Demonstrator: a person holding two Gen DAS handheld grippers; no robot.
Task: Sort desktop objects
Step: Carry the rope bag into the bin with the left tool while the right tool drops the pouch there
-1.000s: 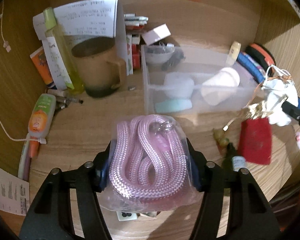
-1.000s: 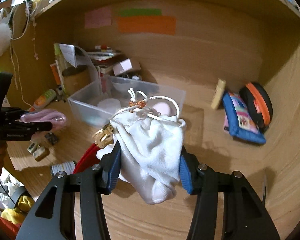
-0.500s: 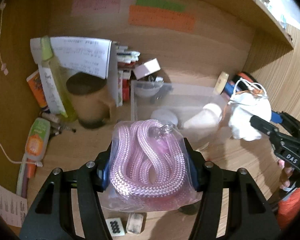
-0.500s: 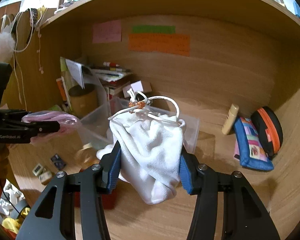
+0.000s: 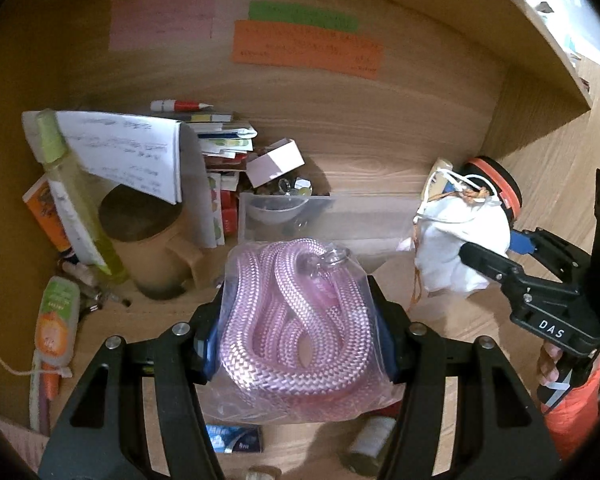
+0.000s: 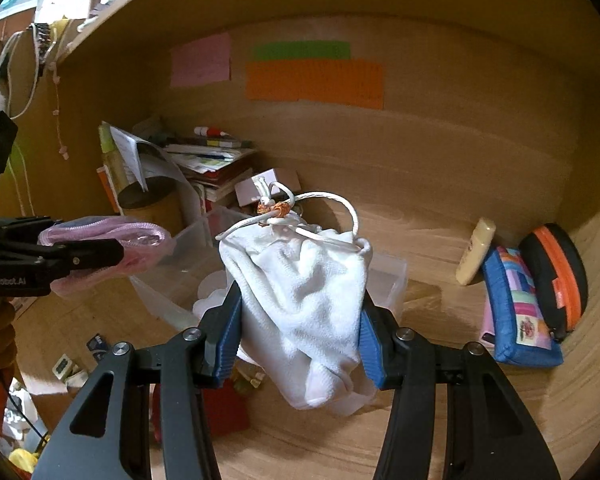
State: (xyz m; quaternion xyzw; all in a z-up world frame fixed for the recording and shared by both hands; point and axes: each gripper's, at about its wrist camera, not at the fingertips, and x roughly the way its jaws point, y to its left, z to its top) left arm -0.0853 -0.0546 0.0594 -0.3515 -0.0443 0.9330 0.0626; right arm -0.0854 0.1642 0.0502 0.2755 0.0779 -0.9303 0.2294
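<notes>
My left gripper [image 5: 300,332] is shut on a clear bag of coiled pink rope [image 5: 296,304] and holds it above the desk, in front of a clear plastic bin [image 5: 364,210]. My right gripper [image 6: 300,328] is shut on a white drawstring pouch [image 6: 300,296] and holds it in the air over the same bin [image 6: 388,280]. The pouch [image 5: 460,240] and right gripper [image 5: 500,256] show at the right of the left wrist view. The rope bag [image 6: 112,244] and left gripper [image 6: 80,256] show at the left of the right wrist view.
A brown mug [image 5: 148,248], papers [image 5: 132,156], a yellow-green bottle [image 5: 76,200] and stacked books [image 6: 212,160] crowd the back left. A blue pouch [image 6: 516,304], black-orange case [image 6: 556,276] and cream tube [image 6: 476,256] lie right. Small items [image 5: 236,438] and a red item [image 6: 220,408] lie on the desk below.
Both grippers have risen with their loads: the rope bag and the white pouch now hang higher above the desk, and the pouch is closer to the bin.
</notes>
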